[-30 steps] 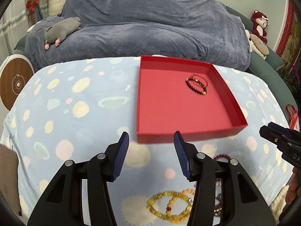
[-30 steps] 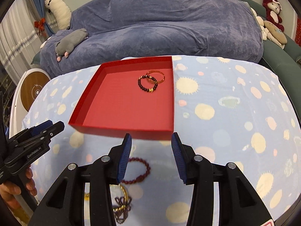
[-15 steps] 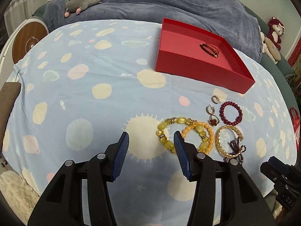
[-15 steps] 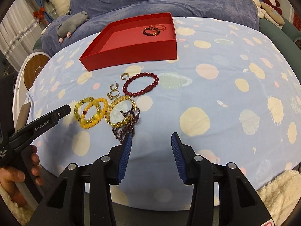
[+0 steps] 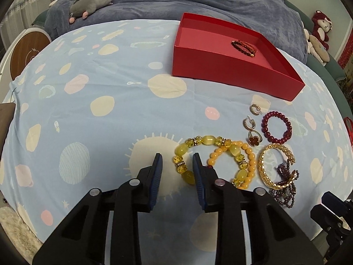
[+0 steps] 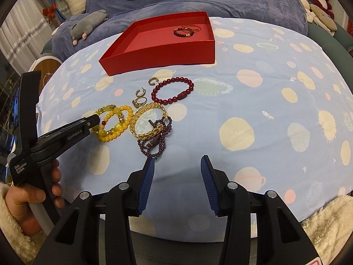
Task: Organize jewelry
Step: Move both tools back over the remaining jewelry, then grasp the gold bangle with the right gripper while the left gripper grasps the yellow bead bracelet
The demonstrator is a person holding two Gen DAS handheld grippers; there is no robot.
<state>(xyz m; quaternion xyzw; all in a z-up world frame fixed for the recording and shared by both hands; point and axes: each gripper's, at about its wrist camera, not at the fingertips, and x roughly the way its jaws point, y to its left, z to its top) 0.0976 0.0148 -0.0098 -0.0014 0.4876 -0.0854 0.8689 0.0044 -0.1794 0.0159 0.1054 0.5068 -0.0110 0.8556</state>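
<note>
Two bracelets (image 5: 243,45) lie in the red box (image 5: 231,75). Left gripper (image 5: 177,162) has been lowered, jaws narrowed but unclosed, astride the yellow bracelet (image 5: 187,154); right gripper (image 6: 176,163) is held open, empty. Pickup is judged imminent.

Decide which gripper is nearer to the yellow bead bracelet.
Left. The left gripper has its fingers astride the yellow bead bracelet, open. The right gripper hangs off to its right, nearer the purple bead strand.
</note>
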